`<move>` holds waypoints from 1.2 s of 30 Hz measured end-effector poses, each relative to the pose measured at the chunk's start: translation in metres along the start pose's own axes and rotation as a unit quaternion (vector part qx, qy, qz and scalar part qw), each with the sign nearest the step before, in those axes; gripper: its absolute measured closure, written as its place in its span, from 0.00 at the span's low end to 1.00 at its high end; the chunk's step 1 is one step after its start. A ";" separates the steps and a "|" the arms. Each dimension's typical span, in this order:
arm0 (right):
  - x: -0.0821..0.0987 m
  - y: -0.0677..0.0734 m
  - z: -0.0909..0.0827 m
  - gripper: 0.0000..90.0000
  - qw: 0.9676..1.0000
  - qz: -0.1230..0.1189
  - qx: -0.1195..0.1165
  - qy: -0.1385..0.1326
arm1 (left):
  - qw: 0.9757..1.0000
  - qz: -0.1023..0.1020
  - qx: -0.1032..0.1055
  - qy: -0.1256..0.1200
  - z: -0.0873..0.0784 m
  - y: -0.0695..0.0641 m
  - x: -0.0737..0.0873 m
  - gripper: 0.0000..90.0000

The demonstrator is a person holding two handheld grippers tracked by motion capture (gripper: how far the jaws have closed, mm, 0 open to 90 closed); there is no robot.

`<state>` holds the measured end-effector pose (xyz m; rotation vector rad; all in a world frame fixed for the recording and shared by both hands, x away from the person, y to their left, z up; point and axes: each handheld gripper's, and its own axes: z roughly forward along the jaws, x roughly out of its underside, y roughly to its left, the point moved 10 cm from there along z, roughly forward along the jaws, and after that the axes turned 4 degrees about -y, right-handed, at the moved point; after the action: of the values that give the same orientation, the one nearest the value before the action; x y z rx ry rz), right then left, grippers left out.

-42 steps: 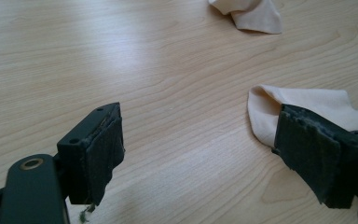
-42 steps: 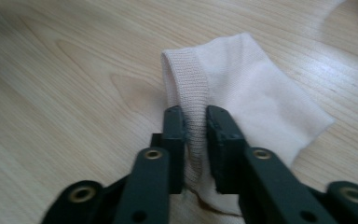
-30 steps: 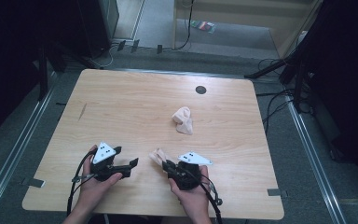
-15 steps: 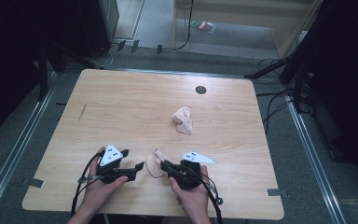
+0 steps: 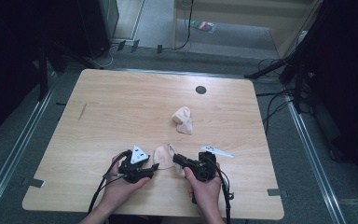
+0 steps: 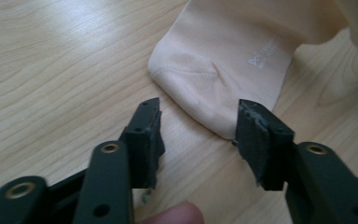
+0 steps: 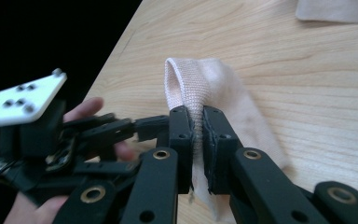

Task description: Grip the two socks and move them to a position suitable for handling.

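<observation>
A pale peach sock (image 5: pixel 164 156) lies near the wooden table's front edge, between the two grippers. My right gripper (image 5: pixel 176 159) comes in from the right and is shut on the sock's ribbed cuff (image 7: pixel 186 86), which stands up as a loop above its jaws (image 7: pixel 196 116). My left gripper (image 5: pixel 154 166) points at the sock from the left. Its jaws have just been closing and stand open around the sock's rounded end (image 6: pixel 223 60), the pads not pressing on it (image 6: pixel 200 112). A second peach sock (image 5: pixel 183 120) lies crumpled farther back.
The wooden table (image 5: pixel 121 102) has a black round hole (image 5: pixel 201 89) near its far edge and a short dark mark (image 5: pixel 82 110) at the left. Cables and dark stands lie on the floor beyond the table (image 5: pixel 279 100). The left gripper's white plate (image 7: pixel 23 98) is close beside the right jaws.
My left gripper has moved right up to the sock and its jaws have narrowed around the sock's end. The right gripper has shifted slightly right, still shut on the cuff.
</observation>
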<state>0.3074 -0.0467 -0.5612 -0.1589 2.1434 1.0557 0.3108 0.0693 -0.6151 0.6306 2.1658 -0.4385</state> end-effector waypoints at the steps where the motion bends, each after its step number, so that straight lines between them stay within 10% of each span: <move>1: 0.001 0.001 0.001 0.93 1.000 -0.002 -0.003 0.002 | 1.000 0.001 -0.006 -0.001 0.002 0.001 -0.001 0.65; 8: 0.006 0.005 0.003 0.93 1.000 -0.007 -0.012 0.016 | 1.000 0.008 0.009 -0.003 0.008 -0.003 -0.006 0.77; 13: 0.005 0.004 0.001 0.93 1.000 -0.005 -0.013 0.013 | 0.997 -0.035 0.047 -0.045 0.000 -0.005 -0.019 0.69; 20: 0.011 0.005 0.002 0.93 1.000 -0.008 -0.016 0.023 | 1.000 0.008 0.003 -0.021 0.016 -0.004 -0.016 0.67; 25: 0.011 0.003 -0.002 0.93 1.000 -0.006 -0.016 0.022 | 0.999 0.024 0.025 -0.004 0.018 -0.009 -0.013 0.95; 36: 0.001 -0.027 -0.022 0.94 0.998 -0.041 0.057 0.003 | 0.999 -0.003 0.032 -0.015 -0.033 0.024 -0.003 1.00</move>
<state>0.3050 -0.0802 -0.5703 -0.1949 2.1770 0.8849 0.3064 0.1046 -0.5949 0.6482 2.1322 -0.5185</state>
